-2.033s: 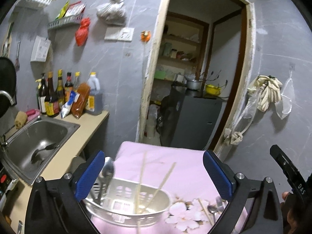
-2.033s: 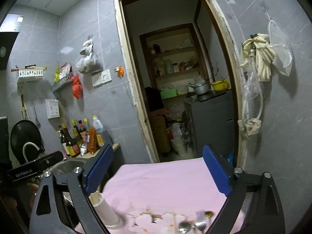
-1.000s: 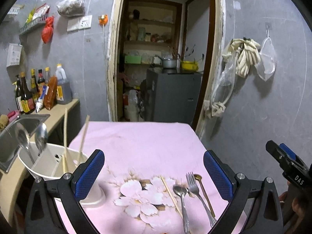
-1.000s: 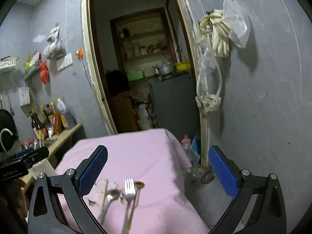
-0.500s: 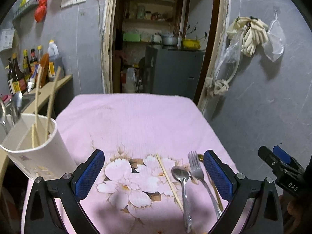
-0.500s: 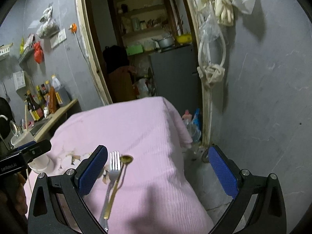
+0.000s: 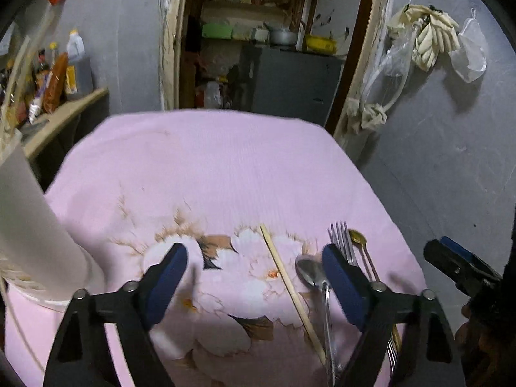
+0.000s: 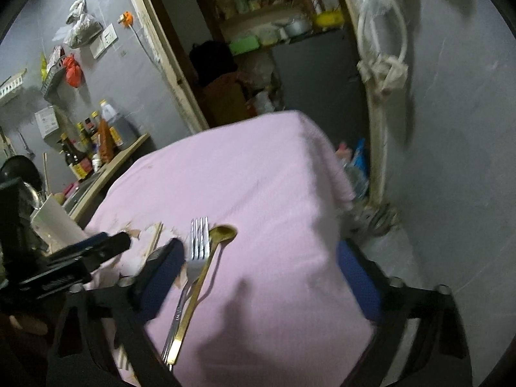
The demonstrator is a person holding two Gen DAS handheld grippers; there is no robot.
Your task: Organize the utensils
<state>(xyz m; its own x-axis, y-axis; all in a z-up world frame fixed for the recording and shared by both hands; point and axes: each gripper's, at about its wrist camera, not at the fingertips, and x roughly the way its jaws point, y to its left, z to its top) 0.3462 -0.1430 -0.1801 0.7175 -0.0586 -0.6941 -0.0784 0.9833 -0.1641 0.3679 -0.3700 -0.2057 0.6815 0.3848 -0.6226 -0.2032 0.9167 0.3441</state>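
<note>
Both my fingers wide open and empty, left gripper straddling the wooden chopstick, lined up to grab.

Four loose utensils and one white holder on the pink bench.

A thin wooden chopstick lies flat at a slant on the flower print. Just beside it lies a silver spoon, bowl up. Next come a silver fork and a gold spoon, lying side by side and touching. The tall white holder stands upright at the left edge, with chopsticks sticking up out of it.
</note>
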